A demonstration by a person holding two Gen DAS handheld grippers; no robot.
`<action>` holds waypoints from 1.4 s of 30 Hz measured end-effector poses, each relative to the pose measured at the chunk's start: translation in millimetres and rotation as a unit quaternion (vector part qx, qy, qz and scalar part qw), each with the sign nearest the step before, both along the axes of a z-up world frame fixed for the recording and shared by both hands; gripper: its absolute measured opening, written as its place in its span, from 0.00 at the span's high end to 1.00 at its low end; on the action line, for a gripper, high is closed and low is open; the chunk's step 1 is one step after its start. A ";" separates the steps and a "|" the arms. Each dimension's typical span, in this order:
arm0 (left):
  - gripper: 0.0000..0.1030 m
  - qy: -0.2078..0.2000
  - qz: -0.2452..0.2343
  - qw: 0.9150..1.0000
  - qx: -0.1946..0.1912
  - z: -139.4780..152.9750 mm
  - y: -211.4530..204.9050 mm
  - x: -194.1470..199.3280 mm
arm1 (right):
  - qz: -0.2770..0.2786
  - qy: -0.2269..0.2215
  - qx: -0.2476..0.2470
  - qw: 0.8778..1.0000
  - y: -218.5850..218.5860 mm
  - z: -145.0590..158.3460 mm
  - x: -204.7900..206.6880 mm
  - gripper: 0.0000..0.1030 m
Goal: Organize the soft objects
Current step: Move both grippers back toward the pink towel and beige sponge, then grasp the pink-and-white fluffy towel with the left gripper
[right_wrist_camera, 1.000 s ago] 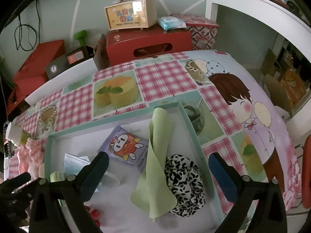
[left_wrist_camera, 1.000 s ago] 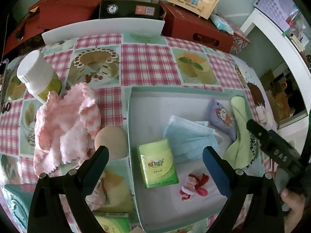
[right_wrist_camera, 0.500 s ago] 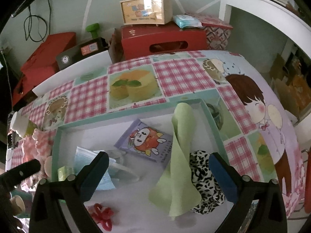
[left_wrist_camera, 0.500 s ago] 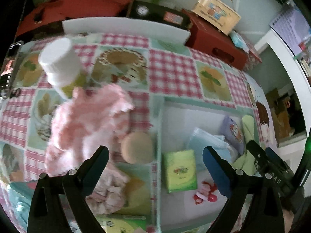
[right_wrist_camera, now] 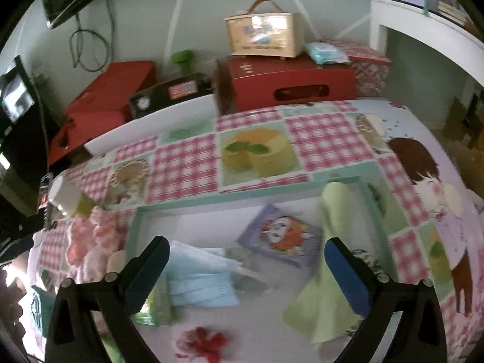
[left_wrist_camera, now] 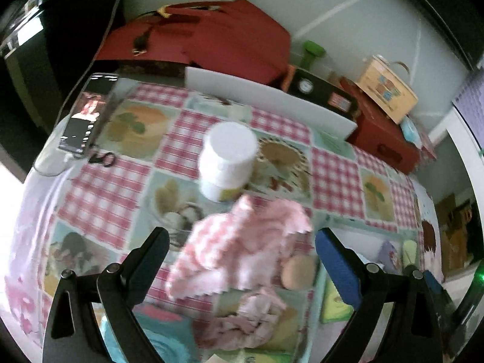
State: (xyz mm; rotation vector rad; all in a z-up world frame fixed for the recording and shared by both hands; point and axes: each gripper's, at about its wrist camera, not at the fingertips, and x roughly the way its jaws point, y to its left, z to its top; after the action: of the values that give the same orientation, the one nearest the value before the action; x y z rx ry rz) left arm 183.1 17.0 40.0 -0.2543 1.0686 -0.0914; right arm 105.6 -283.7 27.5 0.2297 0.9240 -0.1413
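Observation:
A crumpled pink-and-white cloth (left_wrist_camera: 242,242) lies on the patterned tablecloth, and my open left gripper (left_wrist_camera: 242,260) hovers straight over it with nothing held. A tan round sponge (left_wrist_camera: 298,270) and a second pink rag (left_wrist_camera: 245,320) lie beside the cloth. My right gripper (right_wrist_camera: 246,267) stands open above the teal-rimmed tray (right_wrist_camera: 254,198). In the tray lie a blue face mask (right_wrist_camera: 202,275), a purple cartoon tissue pack (right_wrist_camera: 281,236), a green cloth (right_wrist_camera: 329,266), a green tissue pack (right_wrist_camera: 155,305), a red hair tie (right_wrist_camera: 201,341) and a partly hidden leopard scrunchie (right_wrist_camera: 366,260).
A white-capped bottle (left_wrist_camera: 227,160) stands just beyond the pink cloth. A phone (left_wrist_camera: 87,115) and a clip (left_wrist_camera: 101,158) lie at the table's far left. Red boxes (right_wrist_camera: 290,81), a black box (right_wrist_camera: 169,93) and a wooden case (right_wrist_camera: 264,34) line the back wall.
The left gripper has swung left, from over the tray to over the pink cloth and bottle. The right gripper drew back slightly over the tray. Both stayed open and hold nothing.

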 end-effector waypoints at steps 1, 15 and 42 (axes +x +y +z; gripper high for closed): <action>0.06 0.000 0.007 1.000 0.000 -0.2 5.0 0.6 | 0.007 0.000 0.000 1.000 4.6 -0.3 1.2 0.00; 0.06 0.012 0.011 1.000 0.002 -13.7 14.6 6.0 | 0.150 -0.011 0.023 0.988 104.8 -4.9 21.2 0.00; 0.11 0.123 -0.035 0.990 0.055 -86.2 -33.3 36.0 | 0.172 0.052 0.011 0.984 122.1 -37.9 41.8 0.00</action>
State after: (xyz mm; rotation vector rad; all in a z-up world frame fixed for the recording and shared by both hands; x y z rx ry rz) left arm 219.0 -16.3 -46.2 -0.1287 1.3239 -0.0651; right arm 147.5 -161.6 -10.4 0.0813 1.0563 0.1789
